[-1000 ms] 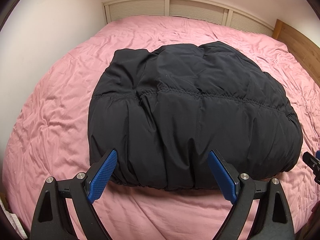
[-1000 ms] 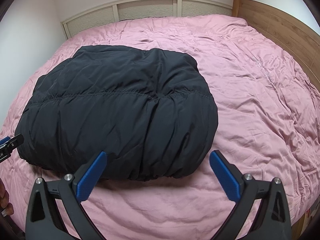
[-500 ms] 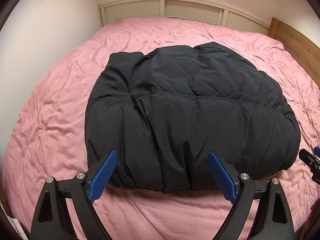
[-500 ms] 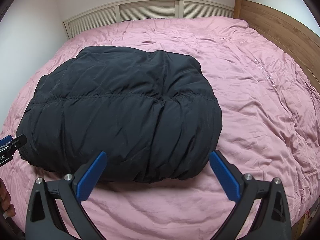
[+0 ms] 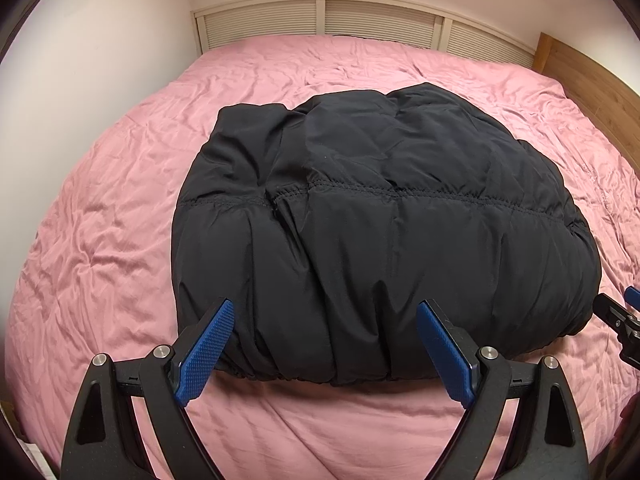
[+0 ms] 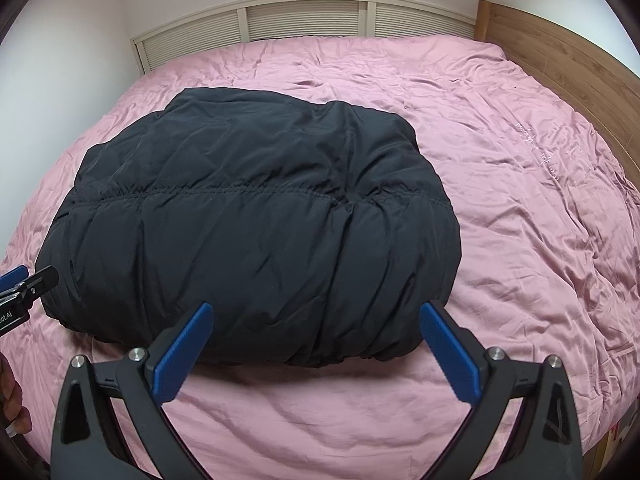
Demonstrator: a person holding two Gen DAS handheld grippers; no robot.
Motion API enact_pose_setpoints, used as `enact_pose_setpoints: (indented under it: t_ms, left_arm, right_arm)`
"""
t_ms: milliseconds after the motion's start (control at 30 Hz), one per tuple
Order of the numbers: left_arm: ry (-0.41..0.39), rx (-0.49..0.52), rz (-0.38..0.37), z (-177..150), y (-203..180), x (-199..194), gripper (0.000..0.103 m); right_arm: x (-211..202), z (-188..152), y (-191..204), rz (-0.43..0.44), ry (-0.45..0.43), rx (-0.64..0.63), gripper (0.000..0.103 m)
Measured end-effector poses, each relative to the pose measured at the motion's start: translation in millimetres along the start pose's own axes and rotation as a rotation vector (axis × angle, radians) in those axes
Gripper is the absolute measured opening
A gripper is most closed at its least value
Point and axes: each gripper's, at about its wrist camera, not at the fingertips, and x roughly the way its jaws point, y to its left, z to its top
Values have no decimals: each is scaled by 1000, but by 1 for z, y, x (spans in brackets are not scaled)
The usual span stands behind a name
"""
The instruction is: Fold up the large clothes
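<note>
Left wrist view shows the black puffer jacket [image 5: 380,240] already folded into a thick bundle mid-bed on the pink sheet [image 5: 100,240]; left gripper [image 5: 326,346] and right gripper [image 6: 316,350] hover near it, fingers wide, holding nothing; the folding looks essentially finished

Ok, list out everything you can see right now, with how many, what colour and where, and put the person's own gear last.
Padded jacket: one, black, folded into a bundle in the middle of the bed.
Bed cover: one, pink, wrinkled, spread over the whole bed under the jacket.
Louvred panel: one, cream, along the wall at the far edge of the bed.
Wooden board: one, light brown, along the bed's right side.
Left gripper: one, black with blue pads, open, at the jacket's near edge.
Right gripper: one, black with blue pads, open, at the jacket's near edge.
</note>
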Motion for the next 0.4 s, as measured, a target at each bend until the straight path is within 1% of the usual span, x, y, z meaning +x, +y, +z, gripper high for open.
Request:
enact_pose_setpoints:
  t_ms: [400]
  left_arm:
    - [3, 3, -12, 0, 2, -1, 91]
  right_arm:
    - [-2, 0, 4, -5, -4, -2, 103]
